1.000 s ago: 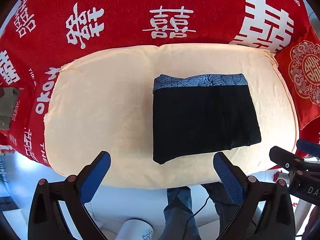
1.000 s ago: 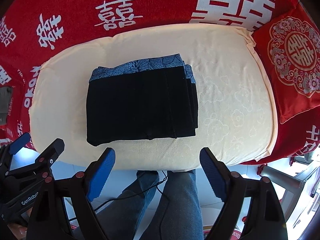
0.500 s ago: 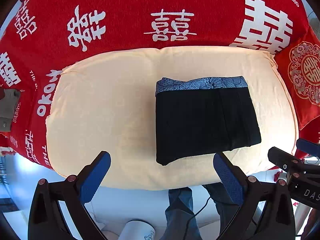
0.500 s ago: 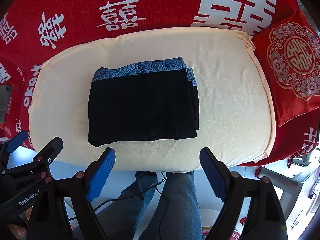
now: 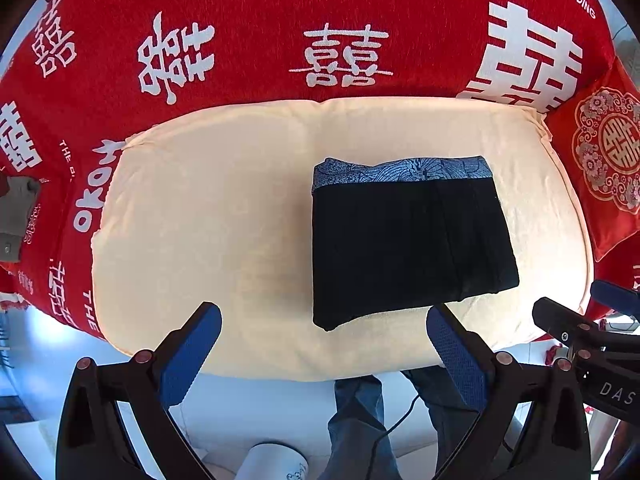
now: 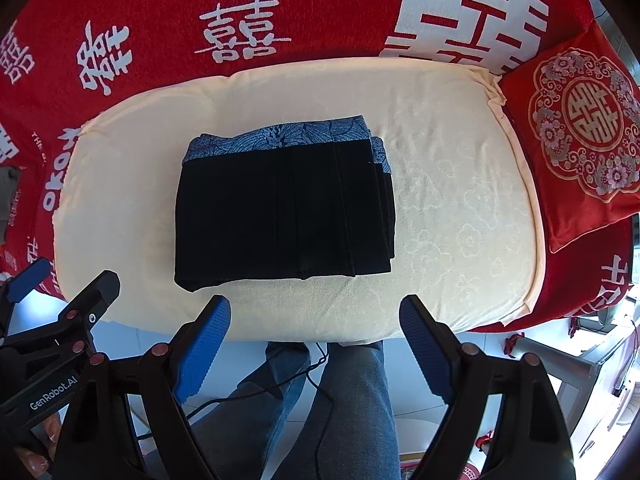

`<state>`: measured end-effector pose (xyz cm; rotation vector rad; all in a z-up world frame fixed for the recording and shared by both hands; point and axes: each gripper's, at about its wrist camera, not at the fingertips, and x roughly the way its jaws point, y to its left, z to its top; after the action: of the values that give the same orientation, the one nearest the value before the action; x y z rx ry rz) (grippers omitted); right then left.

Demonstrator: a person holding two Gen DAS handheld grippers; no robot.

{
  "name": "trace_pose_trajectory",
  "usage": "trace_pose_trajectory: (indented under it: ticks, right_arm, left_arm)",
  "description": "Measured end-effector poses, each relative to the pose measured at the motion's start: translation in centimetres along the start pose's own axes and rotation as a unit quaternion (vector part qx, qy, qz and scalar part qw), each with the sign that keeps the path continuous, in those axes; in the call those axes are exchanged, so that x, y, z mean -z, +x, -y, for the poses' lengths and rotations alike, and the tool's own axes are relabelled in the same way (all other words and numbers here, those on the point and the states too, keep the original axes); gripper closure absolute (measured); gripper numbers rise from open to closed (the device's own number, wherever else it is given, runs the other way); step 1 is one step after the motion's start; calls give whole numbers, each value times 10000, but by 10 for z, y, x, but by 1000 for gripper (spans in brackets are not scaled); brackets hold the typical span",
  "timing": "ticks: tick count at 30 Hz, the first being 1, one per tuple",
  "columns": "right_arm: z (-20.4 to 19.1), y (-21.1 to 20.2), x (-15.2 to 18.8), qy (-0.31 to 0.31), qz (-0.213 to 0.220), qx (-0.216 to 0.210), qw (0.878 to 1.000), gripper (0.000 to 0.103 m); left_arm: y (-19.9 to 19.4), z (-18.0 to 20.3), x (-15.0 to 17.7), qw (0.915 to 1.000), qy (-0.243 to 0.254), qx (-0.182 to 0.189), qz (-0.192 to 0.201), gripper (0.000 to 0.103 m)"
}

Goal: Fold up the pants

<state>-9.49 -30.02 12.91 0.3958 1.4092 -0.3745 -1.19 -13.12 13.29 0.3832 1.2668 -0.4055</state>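
The black pants (image 5: 408,248) lie folded into a neat rectangle on a cream cushion (image 5: 208,216), with a blue patterned waistband along the far edge. They also show in the right wrist view (image 6: 280,212). My left gripper (image 5: 320,344) is open and empty, held back above the cushion's near edge, left of the pants' near corner. My right gripper (image 6: 316,332) is open and empty, just short of the pants' near edge. Neither touches the cloth.
A red cover with white characters (image 5: 256,52) drapes the sofa behind the cushion. A red embroidered pillow (image 6: 580,132) lies at the right. The person's jeans-clad legs (image 6: 340,408) and white floor are below. A grey object (image 5: 16,216) sits far left.
Both grippers have drawn back and up slightly, so the cushion and pants sit a little lower in both views. The pants have not moved.
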Motion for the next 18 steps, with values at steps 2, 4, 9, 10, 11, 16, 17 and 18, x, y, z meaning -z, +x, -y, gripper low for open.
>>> trace_pose_trajectory:
  ticks: [2,4,9,10,11,16,17,18]
  right_arm:
    - [-1,-1,1,-11,22,13,10000,14]
    - [-2,-3,2,-16,42,27,10000,14]
    - [-1,-4,4,23,61,21,10000,14]
    - [-1,-4,4,24,64,28,10000,14]
    - [0,-4,4,21,65,31,10000,14]
    - [0,-4,4,11,75,26,10000,14]
    - [0,-4,4,9,75,27,10000,14]
    - [0,-4,4,13,70,28,10000,14]
  left_arm:
    - [-1,0,0,10000,5,7,19,0]
    - [-2,1,0,10000,12,15,27,0]
    - [-2,2,2,10000,50,21,23,0]
    - [-3,2,2,10000,53,16,32,0]
    - [-3,2,2,10000,51,9,41,0]
    - [-4,2,3,10000,35,-5,37,0]
    - [-4,2,4,10000,32,2,35,0]
    - [-4,2,3,10000,36,10,37,0]
